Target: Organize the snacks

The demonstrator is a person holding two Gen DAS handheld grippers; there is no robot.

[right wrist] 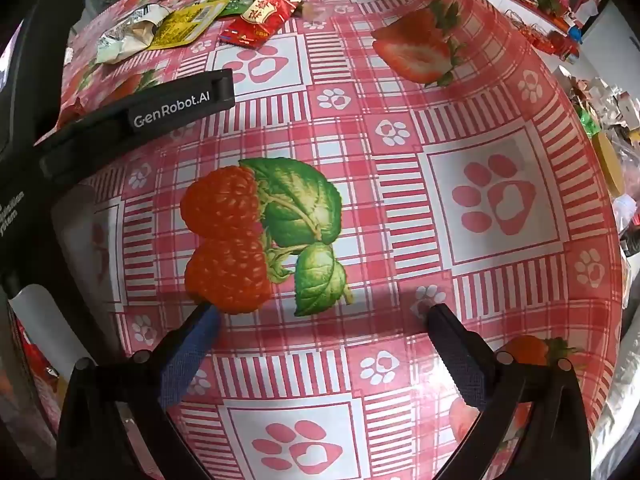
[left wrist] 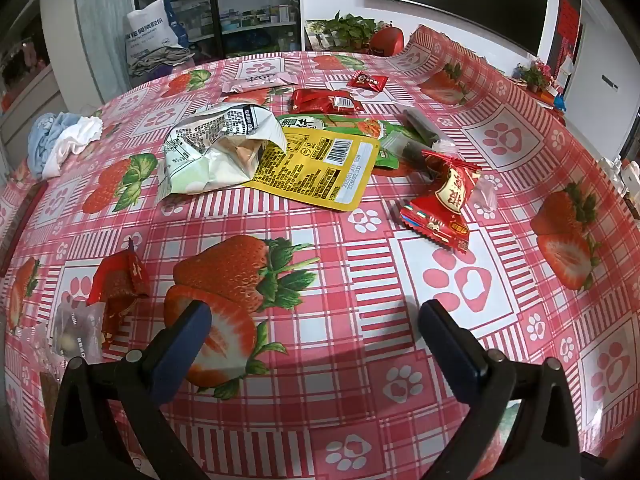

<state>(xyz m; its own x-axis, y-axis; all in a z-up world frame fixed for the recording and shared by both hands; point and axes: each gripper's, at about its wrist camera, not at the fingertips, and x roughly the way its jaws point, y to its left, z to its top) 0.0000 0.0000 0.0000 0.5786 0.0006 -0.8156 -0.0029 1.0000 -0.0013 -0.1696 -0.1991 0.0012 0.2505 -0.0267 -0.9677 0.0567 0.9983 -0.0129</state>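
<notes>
Snack packets lie scattered on the strawberry-print tablecloth [left wrist: 320, 240]. In the left wrist view I see a crumpled white bag [left wrist: 216, 148], a flat yellow pouch [left wrist: 316, 168], a green pouch [left wrist: 360, 128], a red packet [left wrist: 444, 200] at right, a dark red packet [left wrist: 324, 101] and a small red one [left wrist: 367, 80] farther back. A red wrapper [left wrist: 120, 284] lies near left. My left gripper [left wrist: 314, 312] is open and empty above the cloth. My right gripper [right wrist: 320, 312] is open and empty; the packets [right wrist: 256, 20] lie far ahead of it.
A pile of cloth [left wrist: 64, 140] sits at the table's left edge. A clear packet [left wrist: 76, 332] lies near the left gripper. The left gripper's body [right wrist: 160, 112] crosses the right wrist view. Cluttered goods [right wrist: 616, 128] stand beyond the table's right edge.
</notes>
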